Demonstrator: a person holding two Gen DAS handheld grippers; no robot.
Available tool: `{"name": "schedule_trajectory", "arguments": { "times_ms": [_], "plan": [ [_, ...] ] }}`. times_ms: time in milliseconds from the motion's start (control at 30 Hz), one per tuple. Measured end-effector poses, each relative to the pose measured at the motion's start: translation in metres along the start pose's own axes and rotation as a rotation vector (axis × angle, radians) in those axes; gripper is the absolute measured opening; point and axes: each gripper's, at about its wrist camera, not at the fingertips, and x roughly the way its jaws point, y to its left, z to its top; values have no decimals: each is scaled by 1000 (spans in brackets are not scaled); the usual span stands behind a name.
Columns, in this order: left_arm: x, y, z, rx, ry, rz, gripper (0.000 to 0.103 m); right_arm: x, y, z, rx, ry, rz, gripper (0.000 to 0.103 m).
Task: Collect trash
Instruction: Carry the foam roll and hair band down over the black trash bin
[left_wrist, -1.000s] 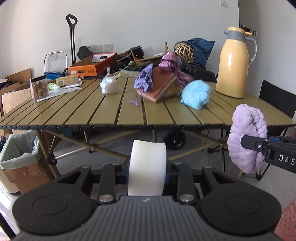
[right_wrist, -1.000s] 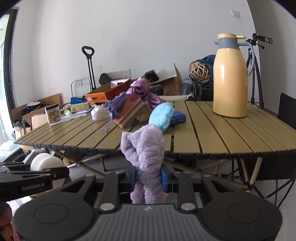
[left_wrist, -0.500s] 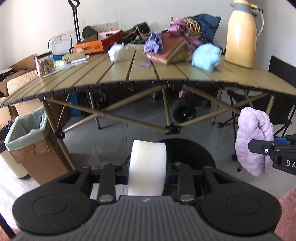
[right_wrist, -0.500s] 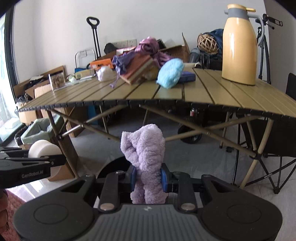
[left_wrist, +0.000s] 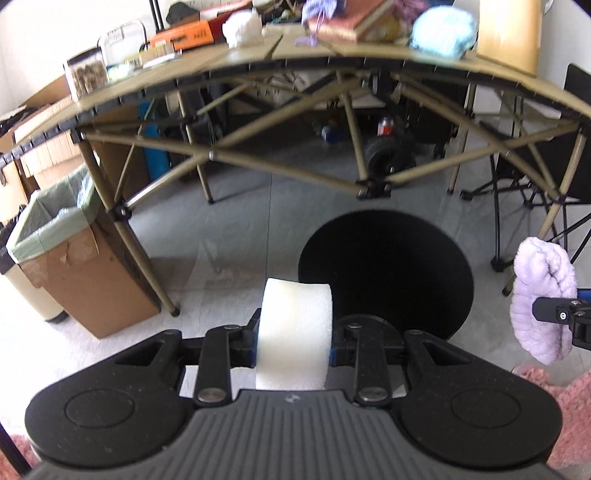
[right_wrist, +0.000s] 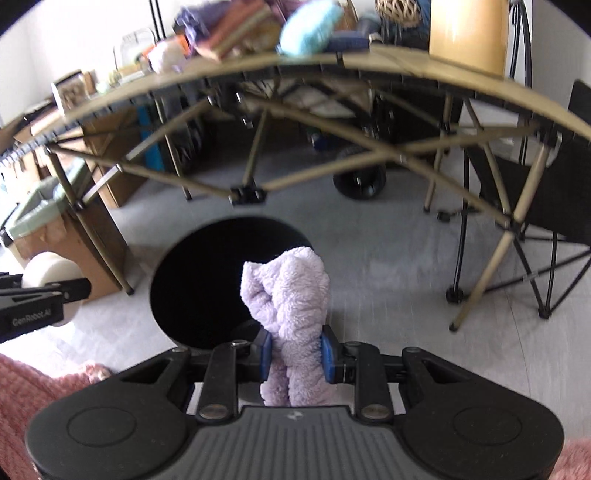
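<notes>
The white foam roll (left_wrist: 294, 332), thick and soft, is clamped in the left gripper (left_wrist: 293, 349); the fluffy lilac cloth (right_wrist: 286, 314), bunched up, is clamped in the right gripper (right_wrist: 291, 354). Both hang above the grey floor, near a round black opening (left_wrist: 391, 266) just ahead. On the left stands 1 cardboard box w/ green bag liner (left_wrist: 55, 225), beside a leg of the folding table (left_wrist: 258, 61). On top: 1 blue fluffy thing (left_wrist: 441, 31), 1 yellow jug (left_wrist: 509, 33)

A white foam roll (left_wrist: 293, 332), a lilac fluffy cloth (right_wrist: 286, 295), a black round floor opening (left_wrist: 388, 266) and a pale-green-lined brown cardboard box (left_wrist: 92, 284) are seen.
</notes>
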Motion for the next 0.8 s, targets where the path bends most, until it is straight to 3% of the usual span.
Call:
{"name": "schedule_trajectory", "arguments": {
  "times_ms": [500, 800],
  "plan": [
    [38, -10, 2, 14, 144, -28, 30, 28, -16, -2, 53, 80, -53, 25],
    [46, -29, 18, 36, 141, -76, 30, 37, -38, 4, 120, 87, -98, 25]
  ]
}}
